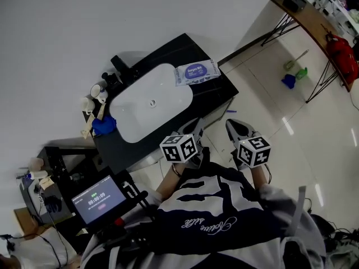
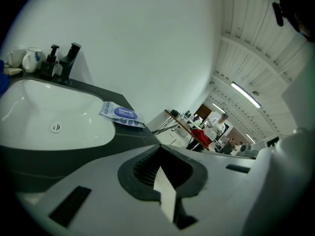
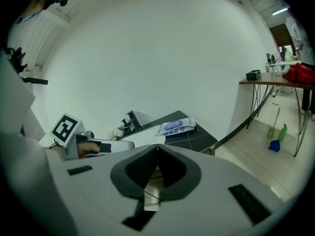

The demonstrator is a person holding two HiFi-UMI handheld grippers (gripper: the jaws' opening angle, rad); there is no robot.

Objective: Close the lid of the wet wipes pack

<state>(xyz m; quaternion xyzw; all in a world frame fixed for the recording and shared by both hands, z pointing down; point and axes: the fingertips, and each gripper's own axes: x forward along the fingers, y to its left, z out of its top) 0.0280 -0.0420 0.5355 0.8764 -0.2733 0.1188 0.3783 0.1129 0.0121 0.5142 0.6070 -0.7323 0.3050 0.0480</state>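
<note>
A: While the left gripper and right gripper hover short of the counter, where's the wet wipes pack?
B: Flat on that black counter, just beside the white basin. Both grippers' jaws are pressed together, gripping nothing.

"Any legible text at the washbasin?"

"Only the small black-framed screen: green timer digits, seemingly 00:00:09. The white cursive on the dark shirt and the print on the white wet wipes pack stay unreadable."
</note>
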